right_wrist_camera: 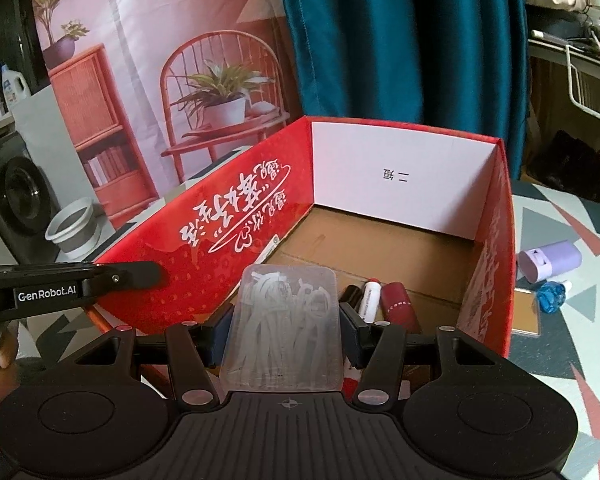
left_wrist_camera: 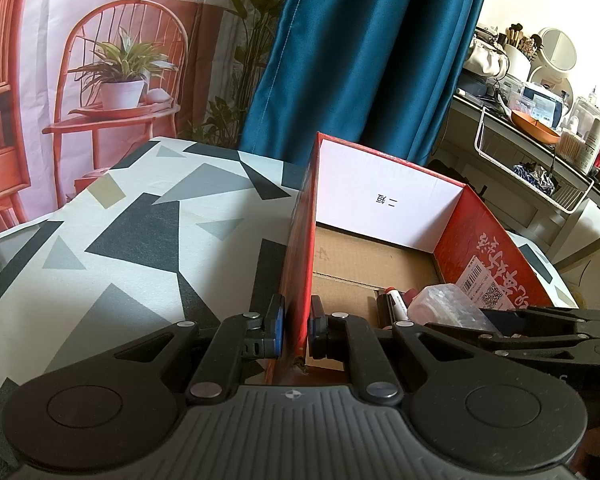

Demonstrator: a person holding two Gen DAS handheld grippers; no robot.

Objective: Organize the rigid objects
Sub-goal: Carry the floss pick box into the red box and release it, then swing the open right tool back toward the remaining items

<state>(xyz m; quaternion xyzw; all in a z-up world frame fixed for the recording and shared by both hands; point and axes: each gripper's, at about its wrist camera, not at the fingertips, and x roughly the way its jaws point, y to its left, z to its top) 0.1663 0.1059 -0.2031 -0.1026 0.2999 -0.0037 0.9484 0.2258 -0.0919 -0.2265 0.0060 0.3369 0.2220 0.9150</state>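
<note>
left gripper (left_wrist_camera: 296, 330) clamped on the box (left_wrist_camera: 300, 240) wall to steady it, right gripper (right_wrist_camera: 282, 330) holds the clear case (right_wrist_camera: 286, 320) over the box's near end by the markers (right_wrist_camera: 370, 298), mid-placement; next: lower, open jaws.

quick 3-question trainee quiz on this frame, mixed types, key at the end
1. True or false: the left gripper is clamped on the near wall of the red cardboard box.
2. What does the right gripper hold? A) the purple tube B) a clear plastic case C) a marker
3. Name one item lying on the table to the right of the box, outside it.

Key:
1. True; its pads pinch the wall's edge.
2. B, the clear plastic case, held over the box's near end.
3. The purple tube, or the blue faceted object beside it.
</note>
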